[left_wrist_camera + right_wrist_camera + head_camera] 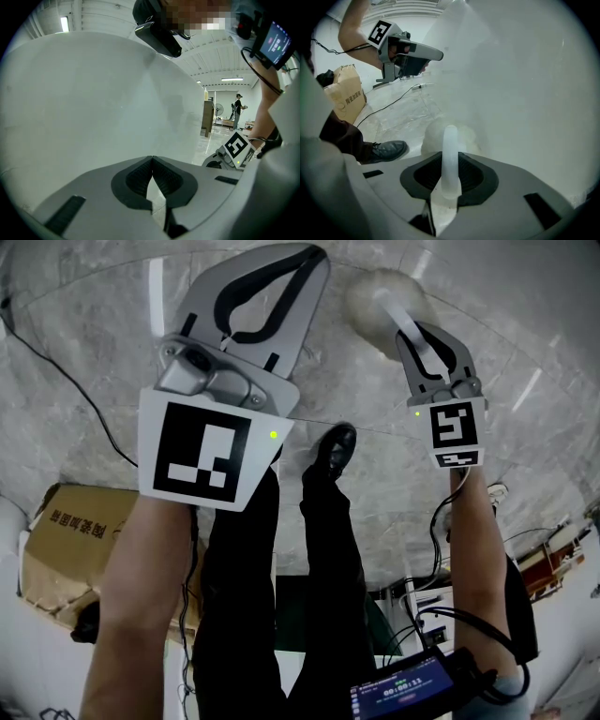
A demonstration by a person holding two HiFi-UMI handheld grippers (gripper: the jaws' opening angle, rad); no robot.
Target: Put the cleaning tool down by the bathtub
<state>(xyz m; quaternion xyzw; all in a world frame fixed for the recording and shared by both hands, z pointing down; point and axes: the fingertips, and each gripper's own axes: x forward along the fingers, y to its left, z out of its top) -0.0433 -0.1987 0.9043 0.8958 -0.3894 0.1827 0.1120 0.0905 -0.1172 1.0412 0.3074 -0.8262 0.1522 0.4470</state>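
The cleaning tool has a translucent white handle [450, 159] and a fluffy white head [436, 136]. My right gripper [450, 164] is shut on that handle, with the head pointing down beside the bathtub's smooth white wall [525, 93]. In the head view the fluffy head [370, 301] hangs over the marble floor just beyond the right gripper [405, 334]. My left gripper [311, 253] is held higher, on the left, shut with nothing in it. Its view shows the jaws meeting at the left gripper's tip [152, 160], close against the bathtub wall [93, 103].
A black shoe [330, 451] stands on the floor between the two grippers. A cardboard box [66, 549] sits at the left, and a black cable [66, 371] runs across the marble floor. A person [238, 110] stands far off in the hall.
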